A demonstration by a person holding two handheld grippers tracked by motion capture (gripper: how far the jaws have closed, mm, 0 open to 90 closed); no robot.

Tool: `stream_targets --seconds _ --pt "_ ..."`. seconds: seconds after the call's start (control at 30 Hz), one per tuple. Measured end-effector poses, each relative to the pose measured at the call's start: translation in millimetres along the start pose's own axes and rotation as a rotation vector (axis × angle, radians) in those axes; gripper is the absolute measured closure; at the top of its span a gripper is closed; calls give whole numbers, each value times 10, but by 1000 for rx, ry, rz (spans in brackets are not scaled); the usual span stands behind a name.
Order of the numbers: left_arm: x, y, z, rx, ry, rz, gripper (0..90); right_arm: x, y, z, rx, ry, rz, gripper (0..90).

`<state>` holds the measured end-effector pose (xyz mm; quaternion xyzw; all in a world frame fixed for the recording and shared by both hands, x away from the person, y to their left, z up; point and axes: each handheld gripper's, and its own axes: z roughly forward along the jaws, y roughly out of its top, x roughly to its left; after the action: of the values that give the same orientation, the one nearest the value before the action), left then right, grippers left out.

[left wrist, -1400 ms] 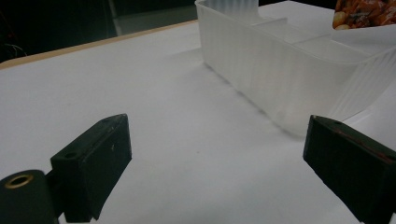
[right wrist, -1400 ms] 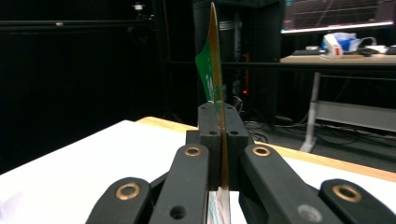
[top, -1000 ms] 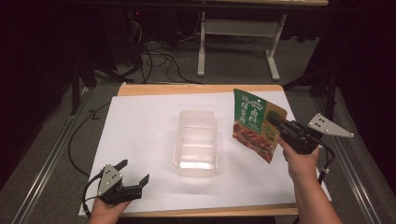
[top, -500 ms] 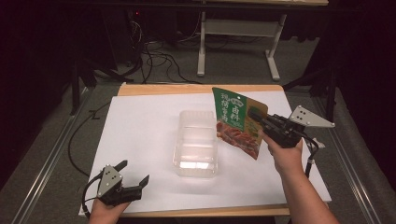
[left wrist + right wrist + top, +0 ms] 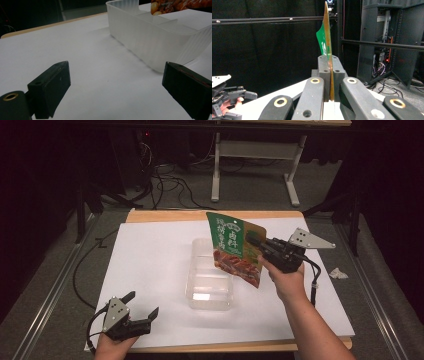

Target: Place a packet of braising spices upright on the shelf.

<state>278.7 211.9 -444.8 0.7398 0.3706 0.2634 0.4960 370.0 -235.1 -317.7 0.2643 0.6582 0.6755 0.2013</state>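
Fingers point(image 5: 323, 72) of right gripper point(image 5: 256, 241): pinching the green snack pouch point(image 5: 235, 248) by its edge, holding it above the clear plastic container's point(image 5: 211, 279) right side. Left gripper point(image 5: 144, 308): jaws standing wide apart, resting at the white table's point(image 5: 150, 255) near-left corner, gripping nothing.

white sheet point(image 5: 150, 270) covers wooden table point(image 5: 165, 215); crumpled paper scrap point(image 5: 338, 273) on floor right.

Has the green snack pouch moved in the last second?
Yes. Clamped in the right gripper, the snack pouch has travelled leftward from beside the clear container and now hangs over the container's right edge.
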Motion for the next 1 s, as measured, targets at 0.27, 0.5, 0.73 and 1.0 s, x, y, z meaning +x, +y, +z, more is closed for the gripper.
stream_targets --seconds 0.27,0.5,0.73,1.0 --pt "7 -6 -4 1 -1 -5 85 -8 -39 162 7 14 2 900" --pt "13 -10 -10 1 6 -7 85 -21 -75 295 6 22 2 900" --pt "11 -8 -12 -4 4 -10 85 -23 -82 387 2 31 5 900" --pt "6 -7 -9 -6 2 -10 85 -23 -136 541 -4 43 16 900"
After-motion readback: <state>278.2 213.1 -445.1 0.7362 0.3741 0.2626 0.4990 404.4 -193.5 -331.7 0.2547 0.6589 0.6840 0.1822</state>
